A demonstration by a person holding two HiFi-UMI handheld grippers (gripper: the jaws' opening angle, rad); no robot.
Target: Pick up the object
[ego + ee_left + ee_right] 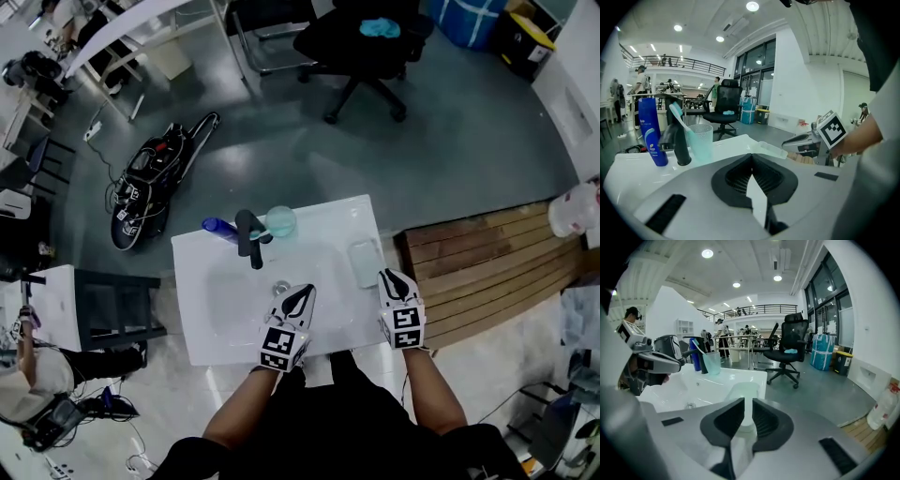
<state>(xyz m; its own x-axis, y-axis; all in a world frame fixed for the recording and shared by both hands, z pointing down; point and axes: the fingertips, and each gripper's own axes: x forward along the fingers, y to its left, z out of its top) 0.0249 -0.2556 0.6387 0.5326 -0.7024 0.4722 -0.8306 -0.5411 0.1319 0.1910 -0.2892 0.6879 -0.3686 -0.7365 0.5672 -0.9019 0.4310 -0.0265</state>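
Observation:
A pale green soap dish [364,262] [743,392] lies on the right rim of the white sink [211,323]. My right gripper [392,277] [745,404] hovers just short of the dish, its jaws a narrow gap apart with nothing between them. My left gripper [302,292] [751,157] is shut and empty over the basin's front edge. At the back by the black faucet [249,239] [679,140] stand a blue bottle [219,227] [650,133] and a clear cup [280,221] [701,140] that holds a toothbrush.
A slatted wooden bench [487,262] adjoins the sink on the right, with a white jug [574,211] at its far end. A black office chair [366,42] stands behind, and a black bag [155,178] lies on the floor at the back left.

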